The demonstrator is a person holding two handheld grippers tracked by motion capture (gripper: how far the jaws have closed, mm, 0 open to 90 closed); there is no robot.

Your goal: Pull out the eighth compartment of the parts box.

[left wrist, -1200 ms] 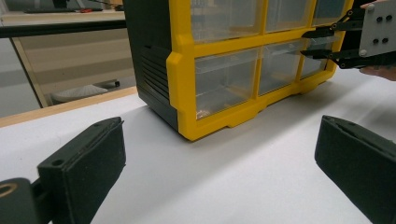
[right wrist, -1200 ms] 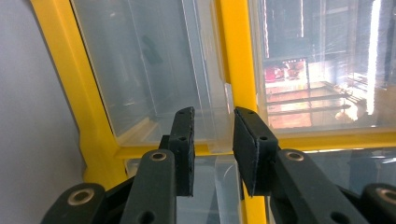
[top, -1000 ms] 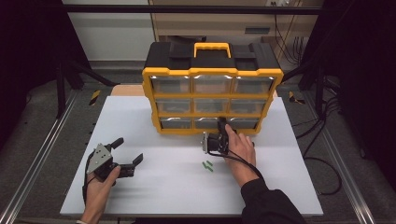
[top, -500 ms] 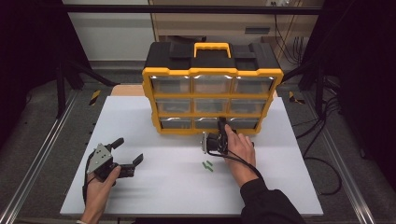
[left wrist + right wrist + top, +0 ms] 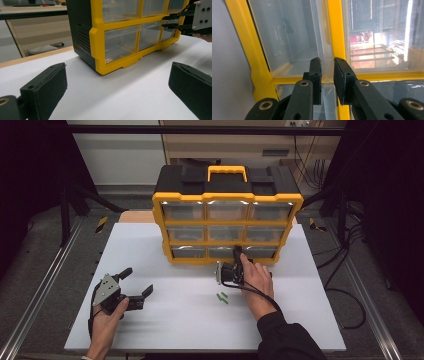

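Observation:
A yellow-and-black drawer cabinet (image 5: pixel 227 227) with clear drawers stands at the back of the white tabletop (image 5: pixel 175 330). My right gripper (image 5: pixel 236 252), turned on its side, reaches its bottom middle drawer (image 5: pixel 223 252). In the right gripper view the right gripper (image 5: pixel 327 60) has its jaws a narrow gap apart around the drawer's clear upper edge beside a yellow rail (image 5: pixel 337 30); they have just been closing. My left gripper (image 5: pixel 138 280) rests low at the front left, open and empty. In the left gripper view the left gripper (image 5: pixel 117 82) faces the cabinet (image 5: pixel 120 37), with the right gripper (image 5: pixel 166 21) at the upper right.
Two small green pieces (image 5: pixel 222 297) lie on the tabletop just left of the person's right forearm. Metal rails run along both sides of the table, and cables lie on the floor to the right.

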